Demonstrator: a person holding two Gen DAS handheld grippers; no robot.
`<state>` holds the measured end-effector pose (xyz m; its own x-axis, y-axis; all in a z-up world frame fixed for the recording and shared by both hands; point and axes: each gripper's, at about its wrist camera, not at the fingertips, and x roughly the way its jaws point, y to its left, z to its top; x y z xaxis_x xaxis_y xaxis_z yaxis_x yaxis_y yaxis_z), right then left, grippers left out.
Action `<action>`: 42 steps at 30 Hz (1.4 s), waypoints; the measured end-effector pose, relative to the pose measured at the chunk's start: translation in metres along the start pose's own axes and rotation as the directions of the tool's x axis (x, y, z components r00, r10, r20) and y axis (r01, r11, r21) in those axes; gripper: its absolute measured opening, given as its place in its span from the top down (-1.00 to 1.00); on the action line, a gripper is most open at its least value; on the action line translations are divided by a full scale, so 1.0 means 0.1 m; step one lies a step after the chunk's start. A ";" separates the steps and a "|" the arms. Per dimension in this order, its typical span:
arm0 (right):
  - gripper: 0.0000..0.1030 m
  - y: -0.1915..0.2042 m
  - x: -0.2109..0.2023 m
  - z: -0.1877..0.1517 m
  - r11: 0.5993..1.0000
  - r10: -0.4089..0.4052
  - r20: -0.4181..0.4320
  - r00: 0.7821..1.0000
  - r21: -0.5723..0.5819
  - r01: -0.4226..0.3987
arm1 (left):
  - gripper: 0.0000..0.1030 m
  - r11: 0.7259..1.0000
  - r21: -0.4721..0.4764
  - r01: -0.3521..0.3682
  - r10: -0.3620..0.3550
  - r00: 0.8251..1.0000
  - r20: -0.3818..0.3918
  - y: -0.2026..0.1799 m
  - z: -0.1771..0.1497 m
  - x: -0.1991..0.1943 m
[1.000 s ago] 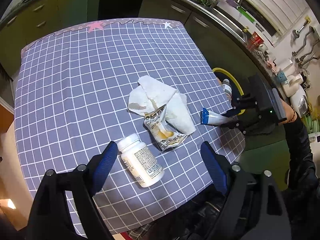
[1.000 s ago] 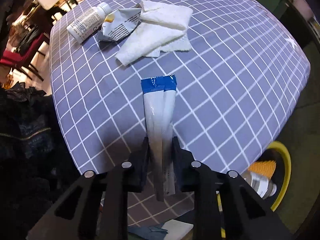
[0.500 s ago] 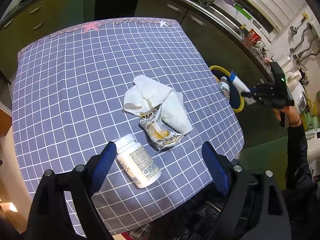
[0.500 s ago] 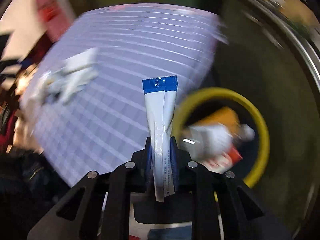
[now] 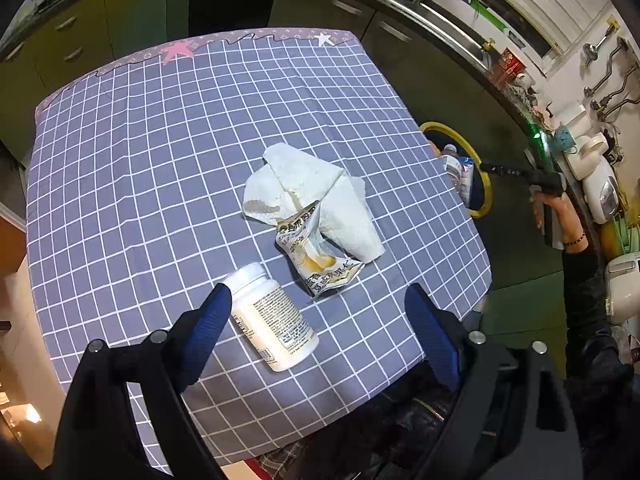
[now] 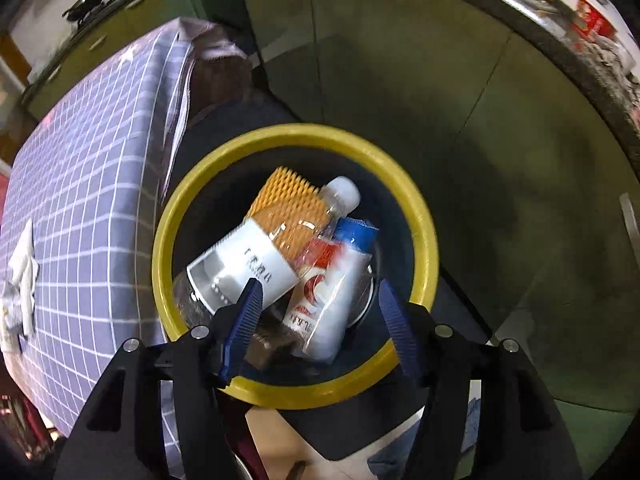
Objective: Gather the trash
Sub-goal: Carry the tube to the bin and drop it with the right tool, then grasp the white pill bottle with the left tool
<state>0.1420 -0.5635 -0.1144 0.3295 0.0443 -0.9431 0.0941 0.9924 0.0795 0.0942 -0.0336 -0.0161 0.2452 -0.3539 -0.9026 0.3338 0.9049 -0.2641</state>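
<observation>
My right gripper (image 6: 320, 304) is open and empty above the yellow-rimmed bin (image 6: 424, 232). The blue-and-white sachet (image 6: 340, 280) lies in the bin among a plastic bottle (image 6: 240, 264) and orange foam netting (image 6: 288, 204). The bin also shows in the left wrist view (image 5: 486, 188) beside the table's right edge. My left gripper (image 5: 320, 320) is open above the table's near side. A white pill bottle (image 5: 272, 324) lies between its fingers. A crumpled snack wrapper (image 5: 316, 256) and a white paper towel (image 5: 316, 196) lie just beyond.
The table has a grey checked cloth (image 5: 140, 160). Green kitchen cabinets (image 6: 400, 60) and a counter with a sink (image 5: 452, 4) stand behind. A dark jacket (image 5: 420, 420) lies below the table's near edge.
My right gripper carried the sachet from the table to over the bin, opened and let it fall in. My left gripper barely moved.
</observation>
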 end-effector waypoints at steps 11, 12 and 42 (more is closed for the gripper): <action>-0.18 0.30 -0.41 -0.20 0.995 0.092 0.108 0.990 -0.050 -0.087 | -0.65 0.993 -0.110 -0.041 0.029 0.994 -0.103 0.22 0.03 0.24; -0.18 0.35 -0.38 -0.19 0.994 0.100 0.106 0.989 -0.057 -0.094 | -0.65 0.992 -0.120 -0.049 0.035 0.992 -0.121 0.24 0.03 0.29; -0.18 0.63 -0.17 -0.33 0.976 0.188 0.070 0.980 -0.129 -0.178 | 0.02 0.956 -0.259 -0.138 0.035 0.929 -0.368 0.41 -0.05 0.96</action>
<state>0.1113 -0.4982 -0.1036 0.4066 0.2216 -0.8863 -0.0879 0.9751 0.2035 0.1271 -0.0289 -0.1153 -0.0953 -0.2105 -0.9729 0.0500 0.9751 -0.2158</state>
